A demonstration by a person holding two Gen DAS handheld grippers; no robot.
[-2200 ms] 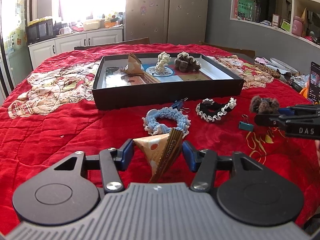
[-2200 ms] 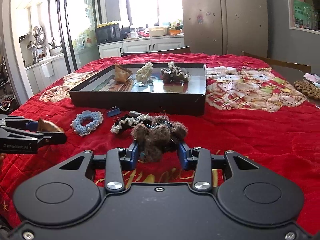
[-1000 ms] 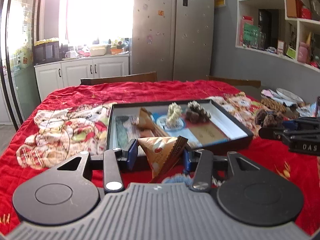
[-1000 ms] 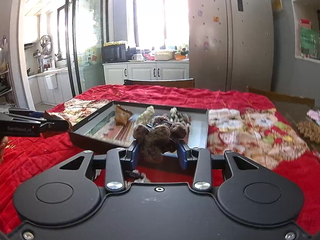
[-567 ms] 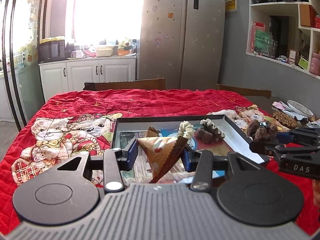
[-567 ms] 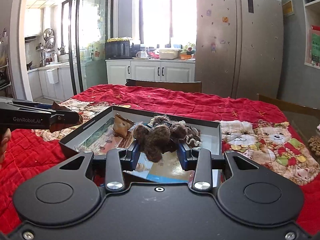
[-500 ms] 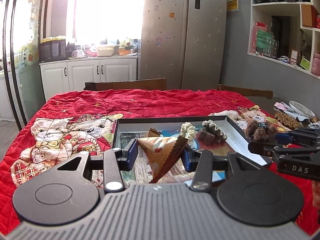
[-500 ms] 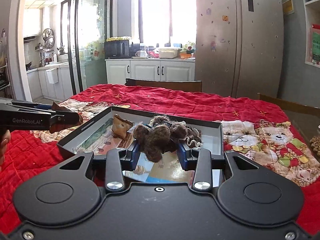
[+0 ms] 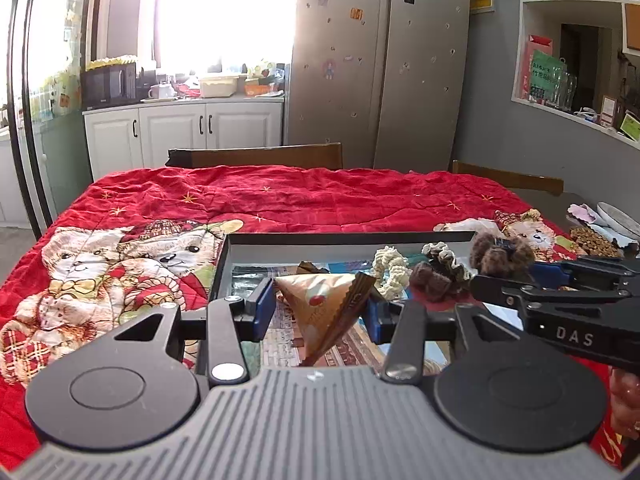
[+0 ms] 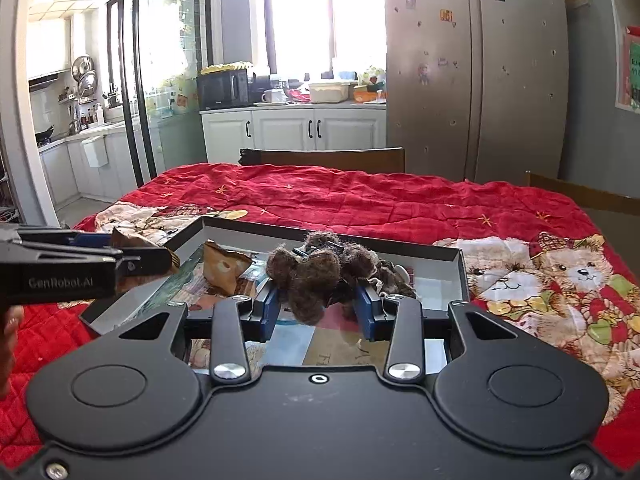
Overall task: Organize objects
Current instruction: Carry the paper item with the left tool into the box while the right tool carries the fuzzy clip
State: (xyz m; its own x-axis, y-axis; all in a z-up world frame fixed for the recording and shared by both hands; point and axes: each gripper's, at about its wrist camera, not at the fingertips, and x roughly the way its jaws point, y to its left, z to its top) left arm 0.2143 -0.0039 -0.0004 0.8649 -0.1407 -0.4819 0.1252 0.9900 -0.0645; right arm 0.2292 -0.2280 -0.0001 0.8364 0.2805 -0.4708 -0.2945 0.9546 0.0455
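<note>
My left gripper (image 9: 322,306) is shut on a brown triangular snack packet (image 9: 326,304) and holds it above the left part of the black tray (image 9: 340,238). My right gripper (image 10: 316,298) is shut on a brown fuzzy hair tie (image 10: 312,274) above the tray's right part (image 10: 452,254); it also shows in the left wrist view (image 9: 500,254). In the tray lie another snack packet (image 10: 224,266), a cream scrunchie (image 9: 390,270) and a dark ruffled scrunchie (image 9: 438,268). The left gripper shows from the side in the right wrist view (image 10: 132,258).
The tray sits on a red quilt with teddy bears (image 9: 120,264). Wooden chair backs (image 9: 256,156) stand at the table's far side. A plate and clutter (image 9: 608,224) lie at the right edge.
Both grippers have risen from the quilt and moved forward over the tray, each still holding its item. The scrunchies left on the quilt have dropped out of view.
</note>
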